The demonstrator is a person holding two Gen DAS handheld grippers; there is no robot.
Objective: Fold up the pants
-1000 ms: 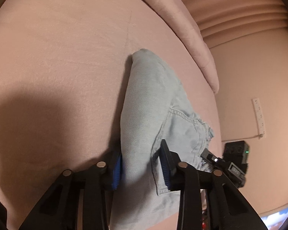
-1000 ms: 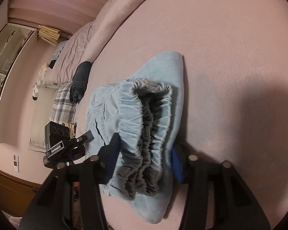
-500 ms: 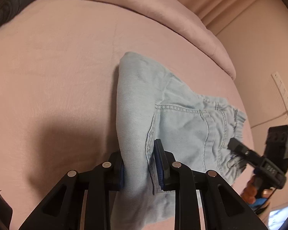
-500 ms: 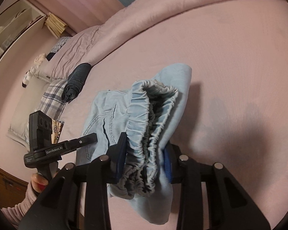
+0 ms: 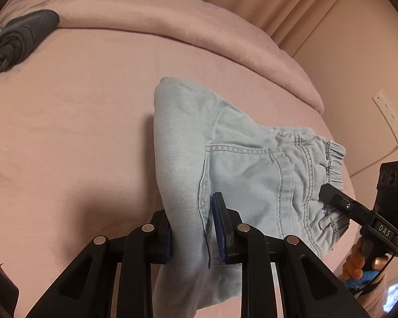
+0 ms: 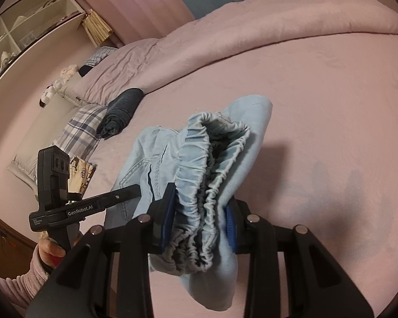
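l gripper (image 5: 193, 228) pinches the folded edge of the pants (image 5: 252, 175) over the pink bed (image 5: 79, 106); r gripper (image 6: 199, 220) clamps the elastic waistband (image 6: 196, 159), seen open only in r view; l view shows the pocket (image 5: 241, 175).

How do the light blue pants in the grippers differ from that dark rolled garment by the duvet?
The light blue pants are pale denim; the dark garment is charcoal. The pants are held partly off the pink bed, clamped by the left gripper and right gripper; the dark garment lies untouched. The pants are bunched loosely, elastic waistband showing; the dark garment is a tight roll. Both are folded clothing.
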